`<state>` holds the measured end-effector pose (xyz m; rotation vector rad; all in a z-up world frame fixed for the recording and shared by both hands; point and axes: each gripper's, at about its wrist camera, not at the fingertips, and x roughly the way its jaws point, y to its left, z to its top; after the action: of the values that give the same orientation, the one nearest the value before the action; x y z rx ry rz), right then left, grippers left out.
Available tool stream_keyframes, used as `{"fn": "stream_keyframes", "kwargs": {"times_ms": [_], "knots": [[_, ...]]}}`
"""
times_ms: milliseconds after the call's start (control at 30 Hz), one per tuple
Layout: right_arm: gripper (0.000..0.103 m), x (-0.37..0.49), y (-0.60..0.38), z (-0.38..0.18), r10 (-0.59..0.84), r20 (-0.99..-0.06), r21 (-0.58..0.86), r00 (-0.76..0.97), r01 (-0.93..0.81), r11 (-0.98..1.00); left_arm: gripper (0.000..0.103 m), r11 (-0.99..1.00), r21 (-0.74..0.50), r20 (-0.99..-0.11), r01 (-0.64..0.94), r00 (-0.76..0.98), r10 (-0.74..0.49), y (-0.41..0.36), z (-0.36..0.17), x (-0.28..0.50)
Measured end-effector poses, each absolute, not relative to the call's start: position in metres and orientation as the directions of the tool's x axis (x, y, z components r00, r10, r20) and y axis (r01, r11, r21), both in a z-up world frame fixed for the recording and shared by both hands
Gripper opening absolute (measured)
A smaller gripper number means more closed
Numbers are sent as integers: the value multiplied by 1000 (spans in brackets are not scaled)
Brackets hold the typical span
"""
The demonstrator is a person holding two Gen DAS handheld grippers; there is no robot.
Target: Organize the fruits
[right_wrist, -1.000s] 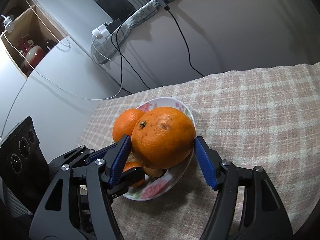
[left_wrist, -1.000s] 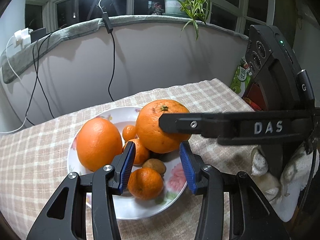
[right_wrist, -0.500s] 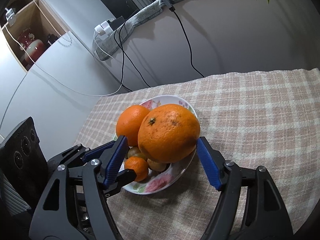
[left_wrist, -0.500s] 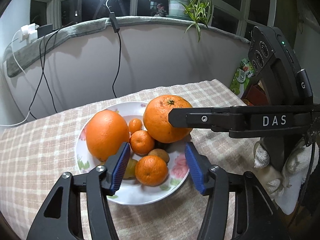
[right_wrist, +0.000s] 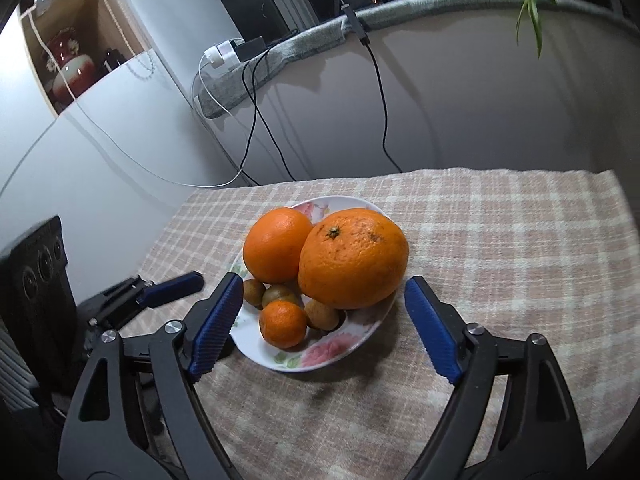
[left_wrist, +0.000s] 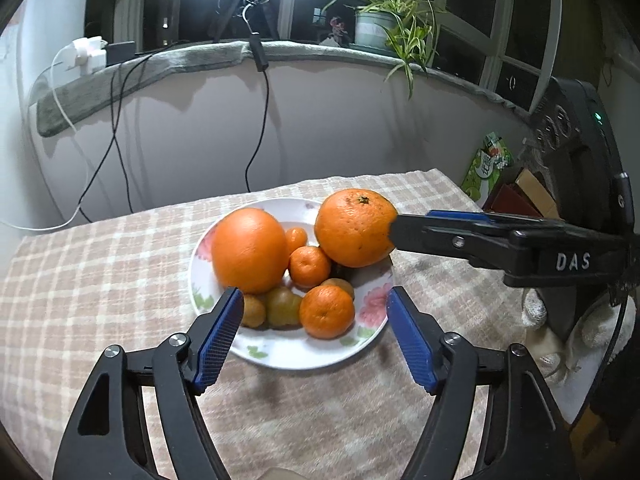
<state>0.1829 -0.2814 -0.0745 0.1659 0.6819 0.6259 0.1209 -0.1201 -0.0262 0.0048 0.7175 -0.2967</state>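
Dark windows, a potted plant (left_wrist: 376, 26) on the sill and trailing cables behind; below, a checked tablecloth (left_wrist: 100, 280) with a flowered plate (left_wrist: 296, 354) just ahead of both tools. Left gripper (left_wrist: 315, 296): opening, already wide, nothing pressed between the blue pads, where a second ago these stood close around a small mandarin (left_wrist: 327, 312); now drawn back and a little up, with that mandarin lying free on the plate just beyond the tips. Right gripper (right_wrist: 325, 282): likewise opening and backing away, no longer flanking the large orange (right_wrist: 354, 258), which rests at the plate's far side, ahead of the tips and leaning on the smooth orange (right_wrist: 277, 245). Seen from the left wrist, one right finger ends right beside that large orange; touching or not, cannot tell. Reads as a release on both sides: every fruit in view gathered on the plate, none on the cloth, so probably little left beyond pulling clear.
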Motion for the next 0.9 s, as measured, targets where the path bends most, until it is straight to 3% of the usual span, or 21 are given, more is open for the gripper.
{"fn": "stream_keyframes", "kwargs": {"times_ms": [300,433,900], "knots": [[92,137,-282,-66,473,-502,179,724,-448,876,80,966,-102,-628,237,738,-248,-109,-19,101],[101,120,-284,-64,439,-481,152,758,-422,894,80,969,-105,-629,224,739,-239,-106,-19,95],[102,108,-283,-74,341,-482,136,807,-315,939,80,976,-115,-631,185,745,-216,-97,-18,90]]}}
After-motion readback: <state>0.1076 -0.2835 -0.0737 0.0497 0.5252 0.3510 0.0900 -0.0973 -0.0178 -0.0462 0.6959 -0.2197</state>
